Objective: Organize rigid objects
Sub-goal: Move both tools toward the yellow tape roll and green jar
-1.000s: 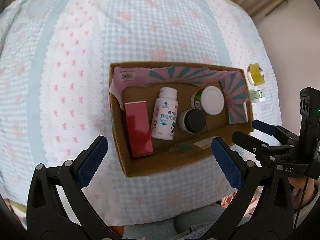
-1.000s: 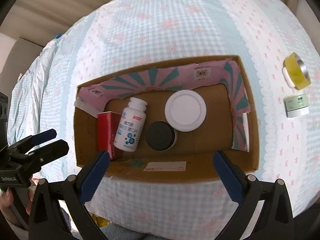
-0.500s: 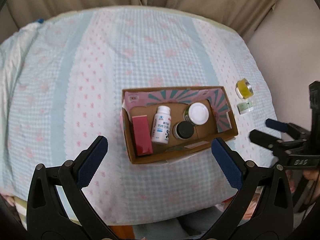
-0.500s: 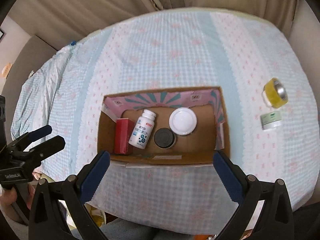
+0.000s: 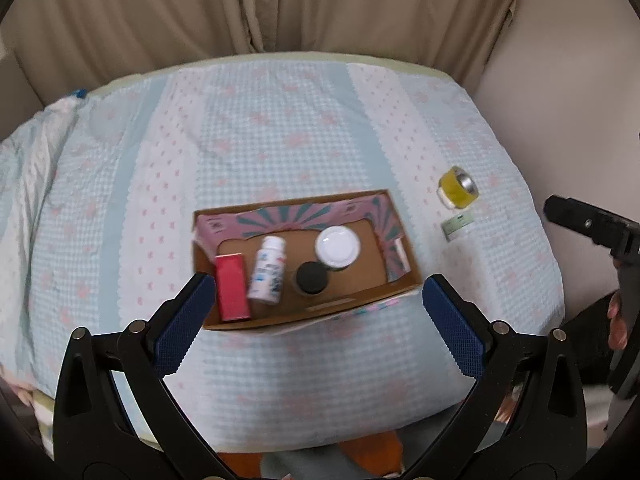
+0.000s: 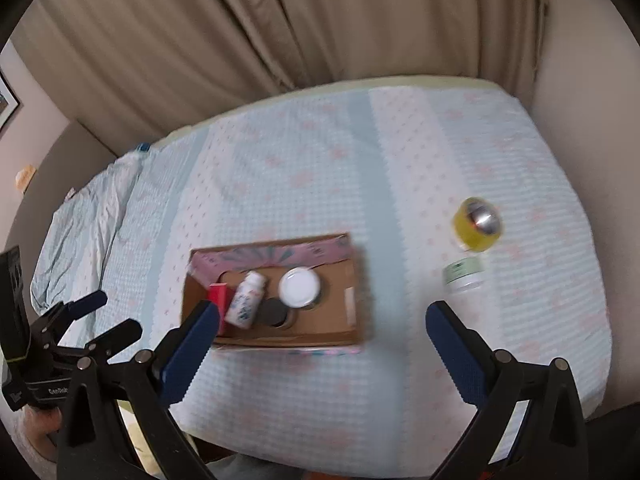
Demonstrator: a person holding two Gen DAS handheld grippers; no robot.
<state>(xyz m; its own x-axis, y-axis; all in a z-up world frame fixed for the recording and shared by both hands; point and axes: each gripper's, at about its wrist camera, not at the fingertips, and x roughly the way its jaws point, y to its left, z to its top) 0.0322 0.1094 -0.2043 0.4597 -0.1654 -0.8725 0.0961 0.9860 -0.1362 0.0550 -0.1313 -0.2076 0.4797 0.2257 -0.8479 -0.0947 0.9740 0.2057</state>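
An open cardboard box (image 5: 404,286) (image 6: 352,304) lies on the checked cloth. It holds a red box (image 5: 231,292), a white pill bottle (image 5: 267,270) (image 6: 245,300), a black-lidded jar (image 5: 311,277) and a white-lidded jar (image 5: 337,245) (image 6: 299,287). A yellow jar (image 5: 458,186) (image 6: 477,224) and a small green-labelled jar (image 5: 457,229) (image 6: 464,275) lie on the cloth to the box's right. My left gripper (image 5: 318,326) and my right gripper (image 6: 320,344) are both open and empty, held high and back from the box.
The table (image 5: 280,128) wears a blue and pink checked cloth. Beige curtains (image 5: 280,12) hang behind it and a wall (image 5: 560,100) stands at the right. The other gripper shows at the right edge of the left wrist view (image 5: 592,228).
Both grippers have pulled up and back from the box, so the whole table and curtains now show. The objects have not moved.
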